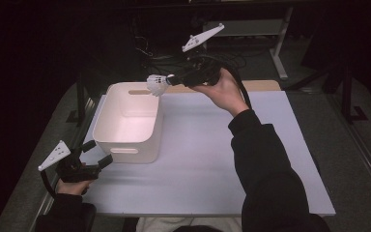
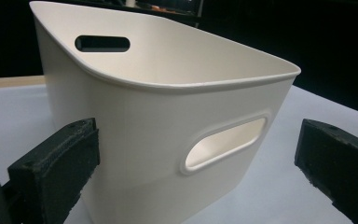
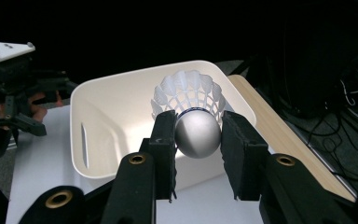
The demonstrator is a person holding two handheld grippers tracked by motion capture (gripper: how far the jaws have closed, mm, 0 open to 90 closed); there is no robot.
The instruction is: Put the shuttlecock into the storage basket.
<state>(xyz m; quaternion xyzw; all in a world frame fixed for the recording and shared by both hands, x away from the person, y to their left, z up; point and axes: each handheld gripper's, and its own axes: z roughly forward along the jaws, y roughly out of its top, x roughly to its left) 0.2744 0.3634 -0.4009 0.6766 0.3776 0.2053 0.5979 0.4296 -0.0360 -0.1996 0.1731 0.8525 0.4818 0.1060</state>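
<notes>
A white plastic-skirted shuttlecock (image 3: 191, 100) is clamped by its rounded cork in the right gripper (image 3: 198, 135) above a smooth white bin (image 1: 125, 121); the left gripper (image 1: 96, 153) is held open beside it.

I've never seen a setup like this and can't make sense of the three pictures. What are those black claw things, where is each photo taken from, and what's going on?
A person at a table holds a hand-operated two-jaw gripper in each hand. One picture looks down from above; the other two come from cameras riding on each gripper, looking along its black jaws. On the table stands a white bin with handle slots. The right gripper pinches a shuttlecock by its rounded cork, at the bin's far rim. The left gripper waits open beside the bin's near corner, holding nothing.
</notes>
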